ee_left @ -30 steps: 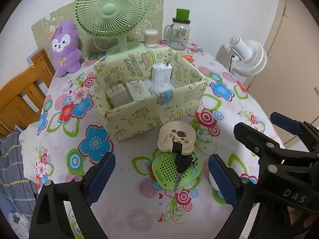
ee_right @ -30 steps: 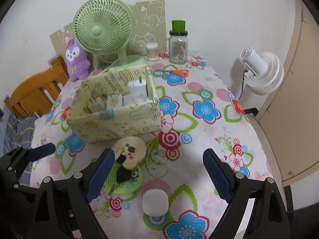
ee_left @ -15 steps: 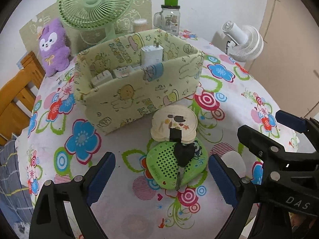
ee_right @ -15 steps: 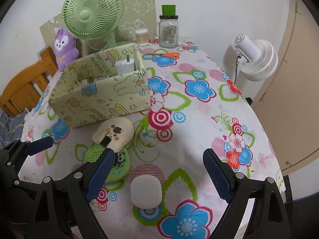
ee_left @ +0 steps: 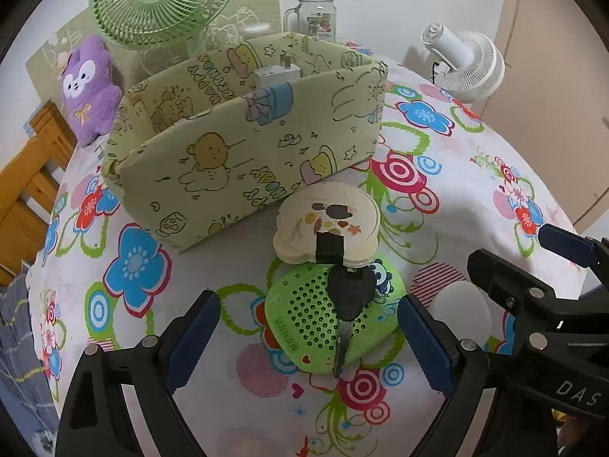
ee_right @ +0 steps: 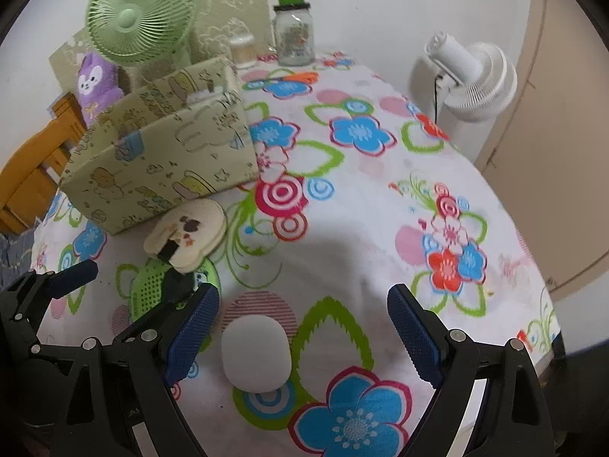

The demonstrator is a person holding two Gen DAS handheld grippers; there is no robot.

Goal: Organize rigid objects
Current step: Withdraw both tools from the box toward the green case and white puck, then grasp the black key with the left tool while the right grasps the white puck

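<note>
Floral tablecloth (ee_right: 380, 209) w/ fabric box (ee_left: 236, 152) holding white charger (ee_left: 278, 74); both grippers (ee_left: 308, 327) (ee_right: 304, 327) wide open, empty.

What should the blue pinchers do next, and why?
Probably lower the left gripper a little more and close on the black key. It lies loose on top of the green speaker, right between the open jaws, and the patterned box just behind is open to take it. The right gripper is open over the white oval object.
</note>
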